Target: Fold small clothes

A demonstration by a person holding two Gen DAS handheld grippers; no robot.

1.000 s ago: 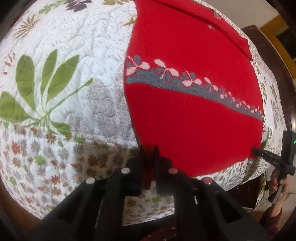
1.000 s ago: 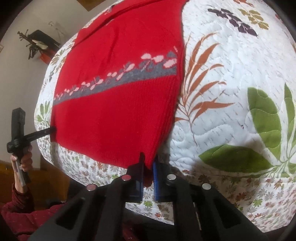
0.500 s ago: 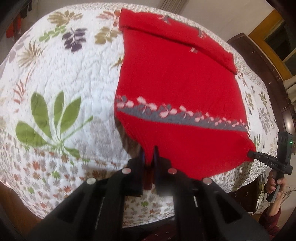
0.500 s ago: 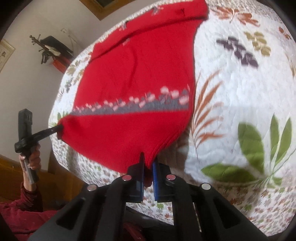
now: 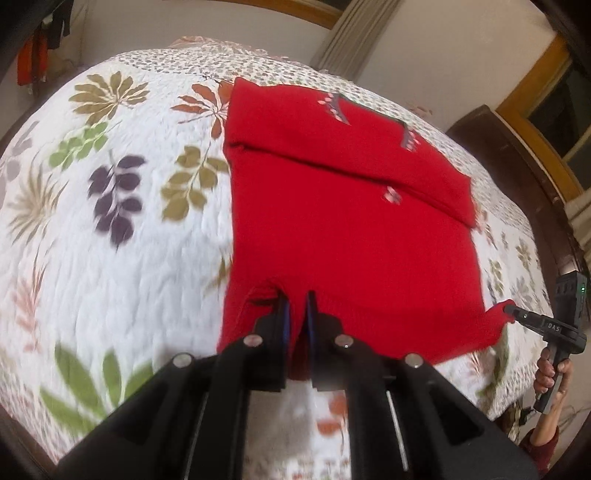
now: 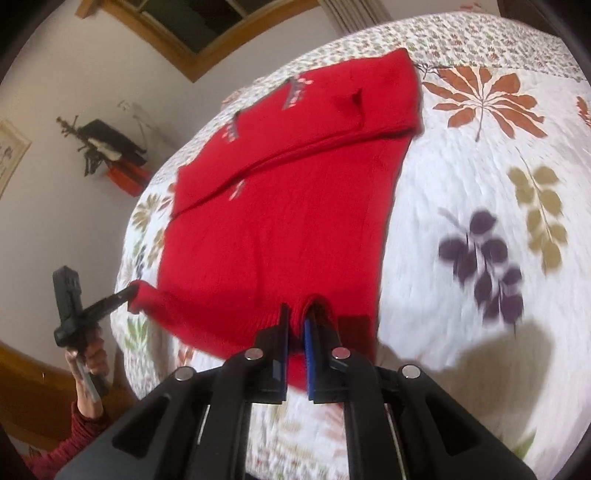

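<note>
A red knitted sweater (image 5: 351,221) lies on a leaf-patterned quilt (image 5: 110,240), its sleeves folded across the far end. My left gripper (image 5: 297,302) is shut on the near left hem corner, held up over the body. At the right edge of the left wrist view my right gripper (image 5: 511,314) pinches the other hem corner. The right wrist view has the right gripper (image 6: 297,314) shut on the sweater (image 6: 277,221) hem, and the left gripper (image 6: 131,293) stretches the far corner. The lifted hem hides the grey flower band.
The quilt (image 6: 461,184) covers a bed with a dark wooden end board (image 5: 517,155). Behind it are a wood-framed window (image 5: 546,74) and a curtain (image 5: 351,29). A wall shelf (image 6: 110,147) holds dark objects. A person's hand (image 6: 88,362) grips the left tool.
Both grippers have raised the hem and carried it forward over the sweater toward the sleeves. The grey flower band has passed out of sight under the fold.
</note>
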